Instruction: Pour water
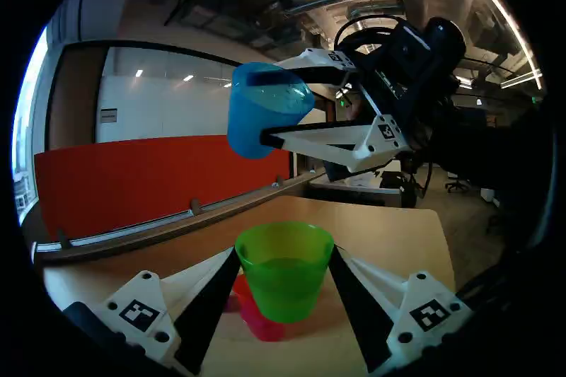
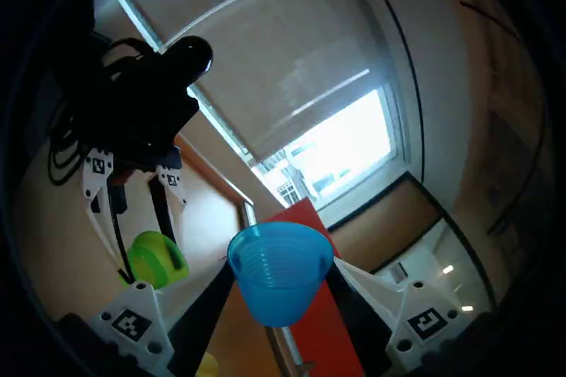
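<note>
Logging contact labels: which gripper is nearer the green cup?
Left. The left gripper grips the green cup between its fingers; the right gripper, holding the blue cup, is above it, apart.

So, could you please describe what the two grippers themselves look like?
The left gripper and right gripper match: two white wedge-shaped fingers lined with black pads, and a square black-and-white marker near each finger's base. In the left gripper view, the right one has a bulky black camera housing with looping black cables.
</note>
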